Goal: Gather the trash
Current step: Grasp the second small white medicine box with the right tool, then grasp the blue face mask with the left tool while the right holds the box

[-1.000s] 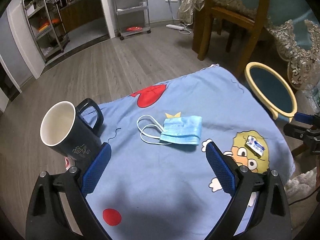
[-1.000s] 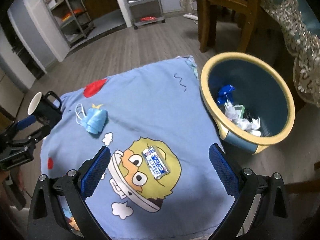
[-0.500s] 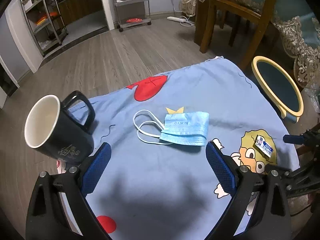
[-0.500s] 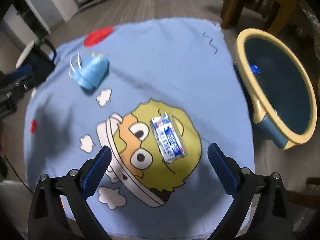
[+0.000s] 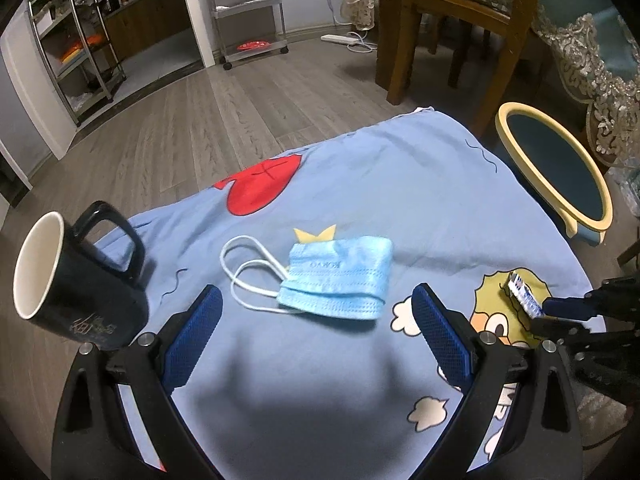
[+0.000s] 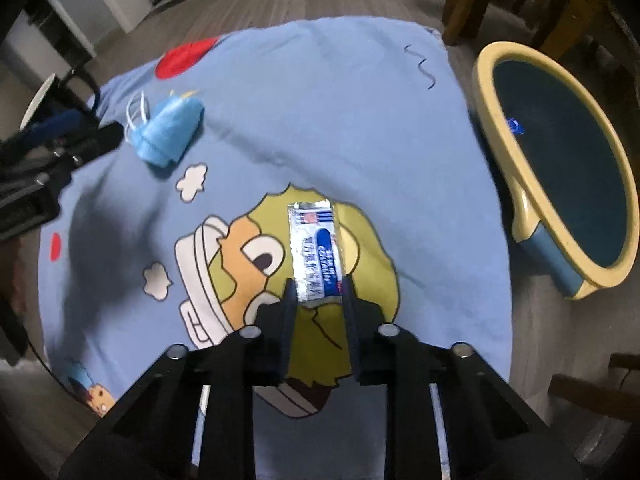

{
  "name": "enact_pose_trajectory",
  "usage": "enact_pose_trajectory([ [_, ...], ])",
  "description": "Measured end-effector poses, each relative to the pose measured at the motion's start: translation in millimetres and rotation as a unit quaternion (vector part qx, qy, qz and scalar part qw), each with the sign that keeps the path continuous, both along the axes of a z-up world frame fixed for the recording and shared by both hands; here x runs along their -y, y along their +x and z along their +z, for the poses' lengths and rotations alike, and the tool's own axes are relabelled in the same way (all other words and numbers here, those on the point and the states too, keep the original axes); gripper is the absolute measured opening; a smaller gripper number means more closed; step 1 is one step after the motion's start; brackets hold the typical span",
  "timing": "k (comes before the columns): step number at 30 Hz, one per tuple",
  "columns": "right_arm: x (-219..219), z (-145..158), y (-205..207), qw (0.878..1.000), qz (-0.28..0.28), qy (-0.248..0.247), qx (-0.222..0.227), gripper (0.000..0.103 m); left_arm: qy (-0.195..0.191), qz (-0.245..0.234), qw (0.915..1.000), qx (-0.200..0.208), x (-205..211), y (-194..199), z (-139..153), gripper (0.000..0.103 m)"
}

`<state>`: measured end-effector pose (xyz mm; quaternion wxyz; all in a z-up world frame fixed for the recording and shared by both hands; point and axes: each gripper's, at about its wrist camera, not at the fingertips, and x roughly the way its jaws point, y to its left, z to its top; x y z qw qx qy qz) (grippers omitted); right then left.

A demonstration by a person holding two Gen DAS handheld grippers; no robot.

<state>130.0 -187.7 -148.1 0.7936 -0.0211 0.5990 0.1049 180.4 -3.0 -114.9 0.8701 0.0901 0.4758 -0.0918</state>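
In the left wrist view, the left gripper point(image 5: 314, 314) hangs over a light-blue cartoon-printed cloth point(image 5: 400, 208) with its blue-padded jaws spread wide and nothing between them. Just ahead of the fingertips lies a folded pale-blue disposable face mask point(image 5: 338, 280), its white ear loops trailing toward the left. A black ceramic mug with a white inside point(image 5: 76, 280) stands on the cloth at the left edge, handle turned away from the camera. Far right, the right gripper point(image 5: 540, 314) reaches in low over a yellow cartoon head printed on the cloth, its tips at a small silver-and-blue foil wrapper point(image 5: 524, 298). Beyond the cloth's right edge sits a round blue plastic bin with a cream-yellow rim point(image 5: 516, 114), beside a wooden chair point(image 5: 460, 20) on grey plank flooring. In the right wrist view, the right gripper point(image 6: 319, 286) points steeply down; its jaws have just been closing and now stand narrow, with the near end of the foil wrapper point(image 6: 314, 244) between the tips, pads against its two long edges. The wrapper lies flat on the yellow cartoon head, its far end pointing away from the camera. The face mask point(image 6: 170, 132) rests toward the upper left, near the left gripper point(image 6: 80, 136), which enters from the left edge. The bin point(image 6: 520, 184) stands off the cloth to the right, with a small blue scrap point(image 6: 514, 126) visible inside.
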Motion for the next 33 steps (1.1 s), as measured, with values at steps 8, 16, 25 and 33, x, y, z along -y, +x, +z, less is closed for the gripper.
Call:
enact_pose_trajectory([
  [8,8,5,4,1.000,-0.019,0.019,0.003,0.013,-0.008,-0.016,0.9997,-0.014,14,8,-20,0.074],
  [16,10,7,10,0.999,-0.038,0.029,0.007,0.008,0.005,-0.035,0.9979,-0.054,22,10,-41,0.029],
  [25,26,1,14,0.997,-0.076,0.016,-0.003,0.010,0.009,-0.033,0.9982,-0.050,22,9,-37,0.021],
  [33,25,11,11,0.997,-0.069,0.027,0.011,0.007,-0.016,-0.035,0.9983,-0.044,16,6,-23,0.009],
])
